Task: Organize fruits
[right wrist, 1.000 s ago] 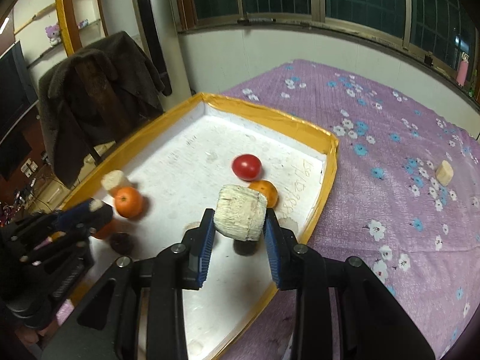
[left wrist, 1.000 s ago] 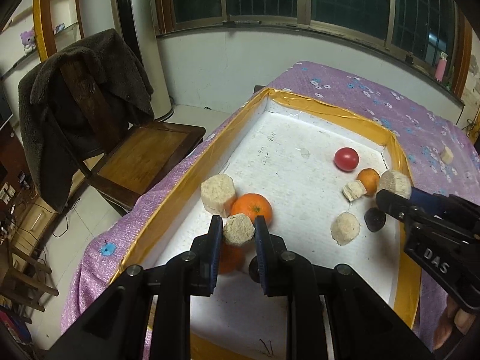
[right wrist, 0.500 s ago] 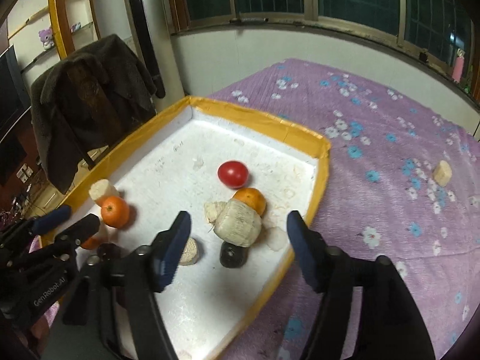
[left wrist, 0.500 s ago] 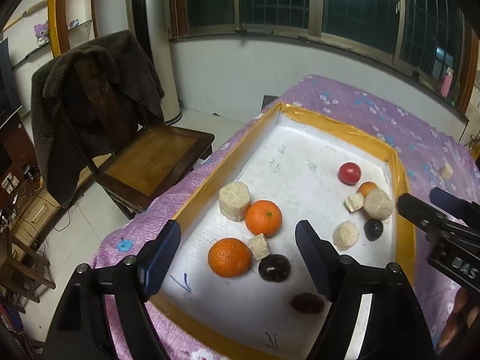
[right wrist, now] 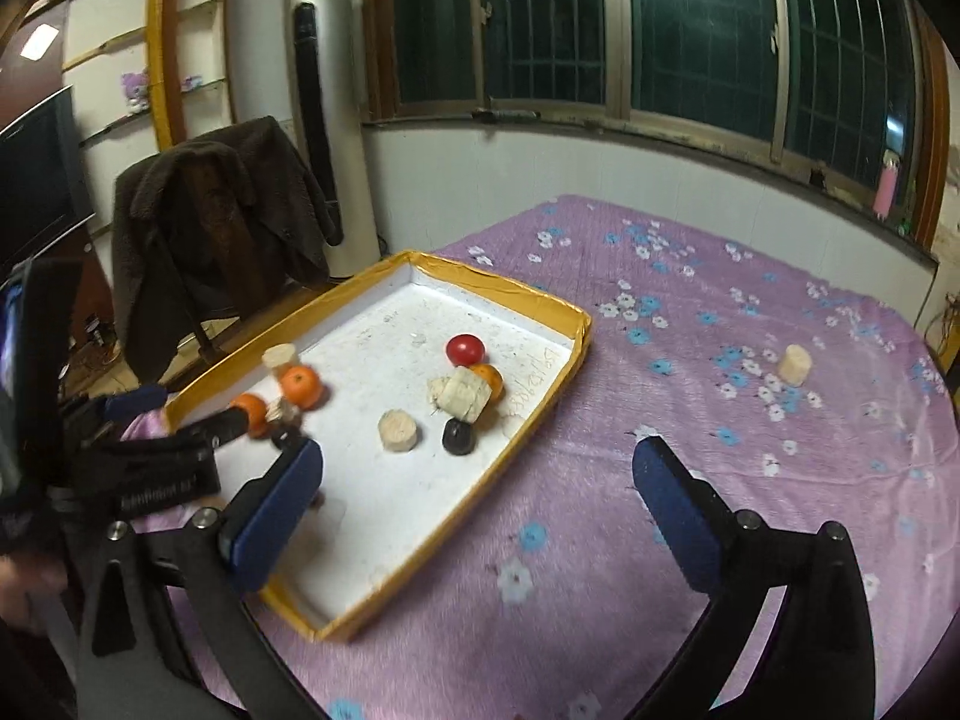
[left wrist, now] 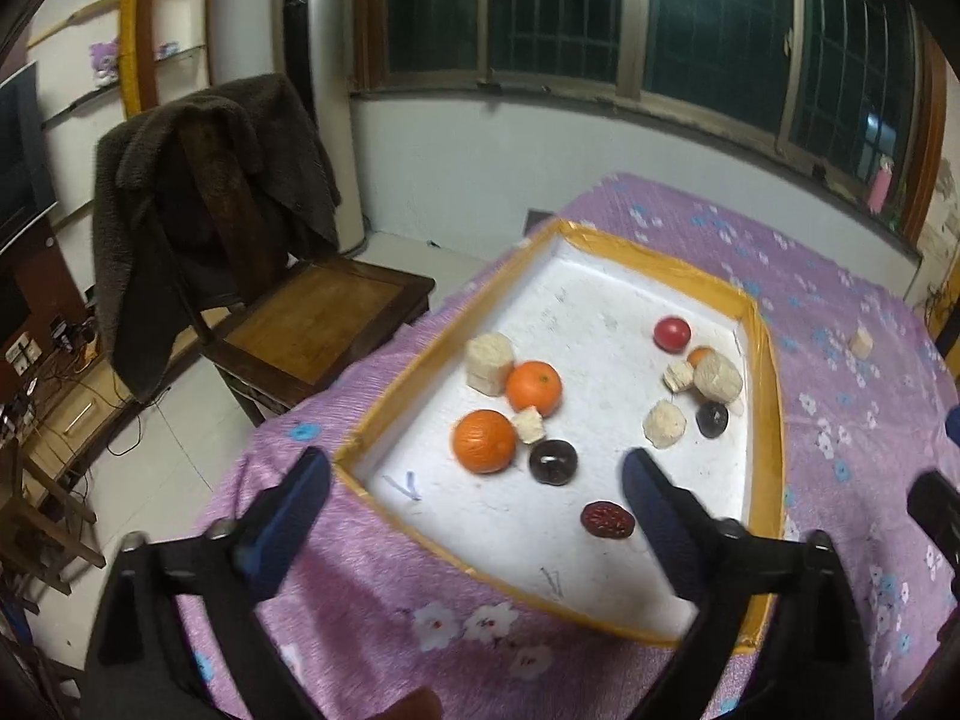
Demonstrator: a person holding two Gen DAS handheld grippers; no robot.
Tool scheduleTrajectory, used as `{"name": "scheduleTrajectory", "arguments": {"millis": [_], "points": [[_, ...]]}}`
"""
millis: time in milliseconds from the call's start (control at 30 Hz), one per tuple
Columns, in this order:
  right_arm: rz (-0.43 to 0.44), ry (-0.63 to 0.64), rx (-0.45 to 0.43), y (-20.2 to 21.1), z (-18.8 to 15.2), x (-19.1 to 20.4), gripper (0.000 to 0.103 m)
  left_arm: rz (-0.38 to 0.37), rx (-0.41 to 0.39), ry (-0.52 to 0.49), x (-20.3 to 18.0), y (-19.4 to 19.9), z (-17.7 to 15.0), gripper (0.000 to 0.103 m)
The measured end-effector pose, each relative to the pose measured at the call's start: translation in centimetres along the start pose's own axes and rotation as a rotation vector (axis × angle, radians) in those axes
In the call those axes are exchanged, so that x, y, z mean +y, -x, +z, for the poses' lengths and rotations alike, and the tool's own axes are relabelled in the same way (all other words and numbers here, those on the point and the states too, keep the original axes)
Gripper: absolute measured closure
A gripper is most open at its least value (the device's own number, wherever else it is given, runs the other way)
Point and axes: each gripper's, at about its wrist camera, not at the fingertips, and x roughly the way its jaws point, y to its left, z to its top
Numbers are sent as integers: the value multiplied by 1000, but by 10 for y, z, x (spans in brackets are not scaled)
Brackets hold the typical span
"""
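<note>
A white tray with a yellow rim point(left wrist: 765, 372) point(right wrist: 543, 402) lies on the purple flowered cloth. In it lie two oranges point(left wrist: 485, 441) point(left wrist: 534, 387), a red tomato point(left wrist: 671, 333), a small orange point(left wrist: 699, 355), several pale chunks point(left wrist: 718, 378) point(left wrist: 489, 363), dark plums point(left wrist: 552, 462) point(left wrist: 712, 419) and a red date point(left wrist: 607, 519). One pale chunk point(right wrist: 794, 365) lies on the cloth outside the tray. My left gripper point(left wrist: 474, 480) is open and empty, above the tray's near end. My right gripper point(right wrist: 474, 474) is open and empty, over the tray's near right rim.
A wooden chair point(left wrist: 324, 324) with a dark coat point(left wrist: 198, 192) stands left of the table. A tall grey appliance point(left wrist: 312, 90) stands by the wall. Windows run along the back. The table edge drops off at the left.
Both grippers let go of their pale chunks, which now lie in the tray. Both opened wide and drew back and up from the tray.
</note>
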Motion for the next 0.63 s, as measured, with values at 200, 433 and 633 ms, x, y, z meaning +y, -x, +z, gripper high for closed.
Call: {"name": "scheduleTrajectory", "arguments": {"millis": [200, 433, 633], "points": [[23, 55, -42, 36, -13, 3, 0, -24, -14, -9, -7, 16, -2, 0], [47, 85, -64, 64, -20, 9, 0, -39, -2, -63, -28, 19, -9, 0], [46, 111, -72, 71, -23, 14, 0, -20, -26, -64, -29, 24, -6, 0]]}}
